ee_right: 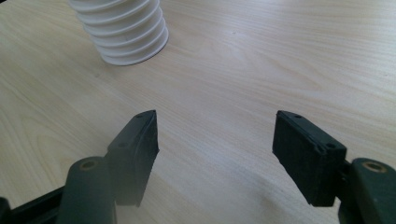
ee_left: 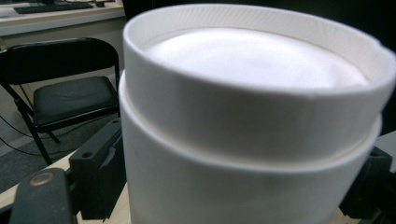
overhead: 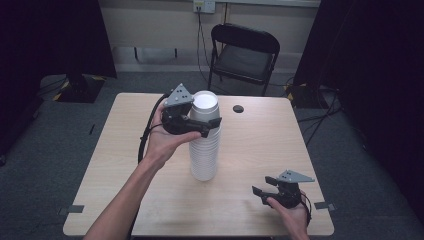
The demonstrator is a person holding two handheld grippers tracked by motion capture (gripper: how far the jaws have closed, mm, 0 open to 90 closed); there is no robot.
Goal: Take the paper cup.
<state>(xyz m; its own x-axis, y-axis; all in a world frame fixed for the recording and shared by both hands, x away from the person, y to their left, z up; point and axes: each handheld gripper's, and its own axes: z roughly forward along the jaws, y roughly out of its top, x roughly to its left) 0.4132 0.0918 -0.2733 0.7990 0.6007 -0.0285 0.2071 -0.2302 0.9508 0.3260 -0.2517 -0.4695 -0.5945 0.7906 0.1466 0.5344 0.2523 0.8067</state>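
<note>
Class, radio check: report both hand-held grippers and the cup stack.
Left hand-held gripper around cup stack near top. Right hand-held gripper open, empty, low over table. Nothing obstructing.

High view: looks forward and down from above the person's side, taking in the whole table (overhead: 250, 145), the folding chair (overhead: 243, 55) beyond its far edge and the back wall.
Left gripper view: rides the left gripper (overhead: 202, 125), very near the top of the stack of white cups (ee_left: 252, 116) — faces across it toward the chair (ee_left: 70, 88), its black jaws on either side.
Right gripper view: rides the right gripper (overhead: 267, 187) low over the tabletop (ee_right: 261, 70), looking along its parted jaws toward the stack's base (ee_right: 126, 32).
Shared: all three see the cup stack (overhead: 204, 137) — top in the left view, base in the right; high and left views share the chair.
</note>
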